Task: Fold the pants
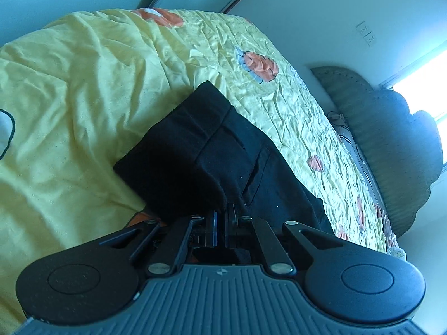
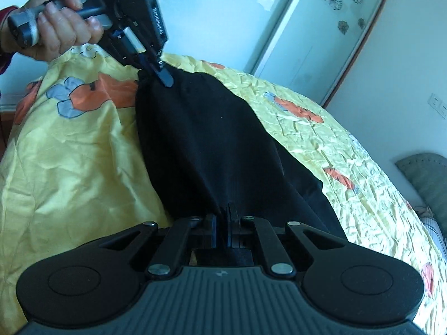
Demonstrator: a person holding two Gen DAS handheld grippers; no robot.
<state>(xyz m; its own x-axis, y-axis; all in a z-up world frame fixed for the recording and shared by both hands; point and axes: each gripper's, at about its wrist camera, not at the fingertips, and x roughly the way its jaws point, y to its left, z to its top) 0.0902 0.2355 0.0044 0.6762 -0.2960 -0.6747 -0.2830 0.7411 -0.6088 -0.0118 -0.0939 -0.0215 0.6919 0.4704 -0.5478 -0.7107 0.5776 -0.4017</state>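
Nearest in the left wrist view, the left tongs (image 1: 222, 220) are pressed together on an edge of the black pants (image 1: 223, 156), the cloth pinched between the 2 blue pads. From that grip the pants run away across the bed – a folded band of fabric lies on the left side and a pocket slit shows on the right part. The garment rests on a crumpled yellow bedspread (image 1: 83, 89) printed with orange and blue shapes.

In the right wrist view, the right tongs (image 2: 222, 217) are likewise clamped on the near edge of the pants (image 2: 201, 139), dark cloth caught between the pads. The fabric stretches from there up and to the left, taut, toward the far end, where the left tongs (image 2: 164, 76) bite the opposite edge. A hand (image 2: 60, 32) grips the handle of that tool at the upper left. The yellow bedspread (image 2: 69, 167) lies under and on both sides of the pants.

Farther off on the right, beyond the bed's edge, a grey-green cushion (image 1: 371, 128) sits near a bright window (image 1: 419, 95). A pale wall with a socket plate (image 1: 366, 33) stands behind, and in the right wrist view a glass panel with flower decals (image 2: 338, 2) rises at the far side.
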